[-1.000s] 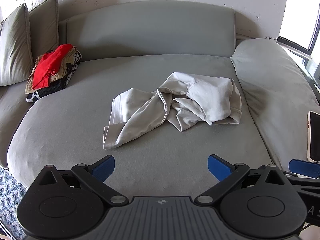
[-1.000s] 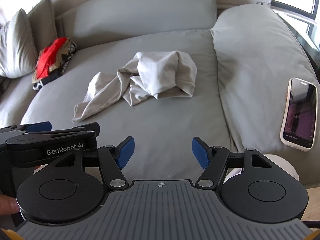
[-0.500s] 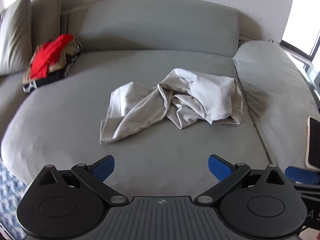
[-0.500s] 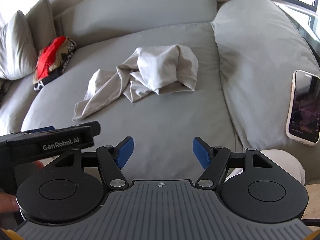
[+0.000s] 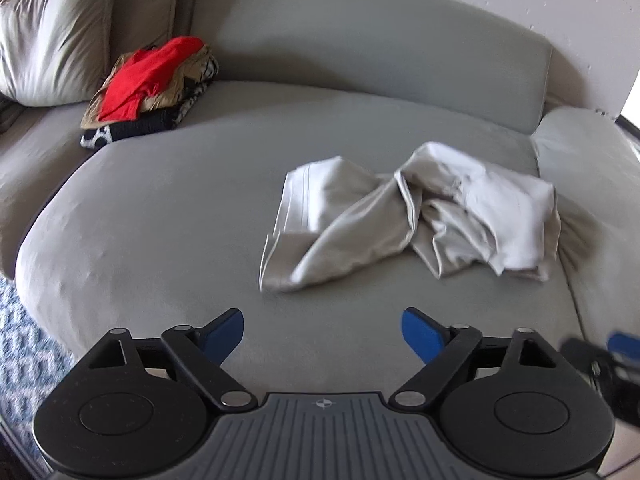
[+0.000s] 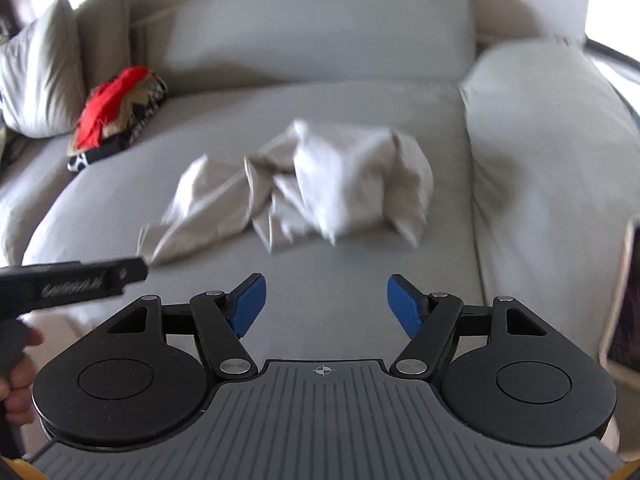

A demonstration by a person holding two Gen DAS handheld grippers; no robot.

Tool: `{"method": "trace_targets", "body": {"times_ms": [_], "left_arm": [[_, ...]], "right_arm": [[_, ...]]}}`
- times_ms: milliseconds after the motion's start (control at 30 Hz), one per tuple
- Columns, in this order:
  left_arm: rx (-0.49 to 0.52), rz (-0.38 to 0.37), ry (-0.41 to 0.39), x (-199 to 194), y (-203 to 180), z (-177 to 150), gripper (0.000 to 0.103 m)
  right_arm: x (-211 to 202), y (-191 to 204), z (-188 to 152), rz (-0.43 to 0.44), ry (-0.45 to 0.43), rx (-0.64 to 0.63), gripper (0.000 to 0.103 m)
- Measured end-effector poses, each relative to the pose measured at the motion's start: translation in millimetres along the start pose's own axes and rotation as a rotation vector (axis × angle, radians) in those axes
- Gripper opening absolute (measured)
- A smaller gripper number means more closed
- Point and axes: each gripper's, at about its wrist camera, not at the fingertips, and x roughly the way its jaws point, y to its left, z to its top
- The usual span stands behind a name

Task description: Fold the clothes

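A crumpled pale beige garment (image 5: 416, 216) lies in a heap on the grey sofa seat (image 5: 168, 216), right of centre; the right wrist view shows the garment (image 6: 320, 184) blurred, ahead of the fingers. My left gripper (image 5: 322, 334) hovers over the seat's front, short of the garment, its jaws closing with nothing between the blue pads. My right gripper (image 6: 326, 306) is open and empty, also short of the cloth. The left gripper's body (image 6: 72, 282) crosses the right wrist view at the left, held by a hand (image 6: 16, 376).
A stack of clothes with a red piece on top (image 5: 152, 88) sits at the seat's back left, beside pale cushions (image 5: 52, 40). A padded armrest (image 6: 552, 152) rises at the right, with a phone (image 6: 628, 300) lying on it. A blue patterned rug (image 5: 24, 352) shows below left.
Both grippers have moved forward and to the left toward the sofa seat, so the garment looks nearer. The left gripper's blue pads stand closer together than before.
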Motion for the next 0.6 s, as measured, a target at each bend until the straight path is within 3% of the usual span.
{"method": "trace_targets", "body": {"times_ms": [200,467,600], "left_arm": [[-0.057,-0.119,-0.030,13,14,14,0.088],[-0.129,-0.191,0.011,43,19,20,0.083],[-0.121,-0.157,-0.002,48,16,18,0.084]], "right_arm": [[40,10,47,-0.053,-0.029,-0.097,0.073],[112,34,85,-0.060,-0.002,-0.257,0.075],[146,45,87,-0.150,0.044,-0.375,0.077]]}}
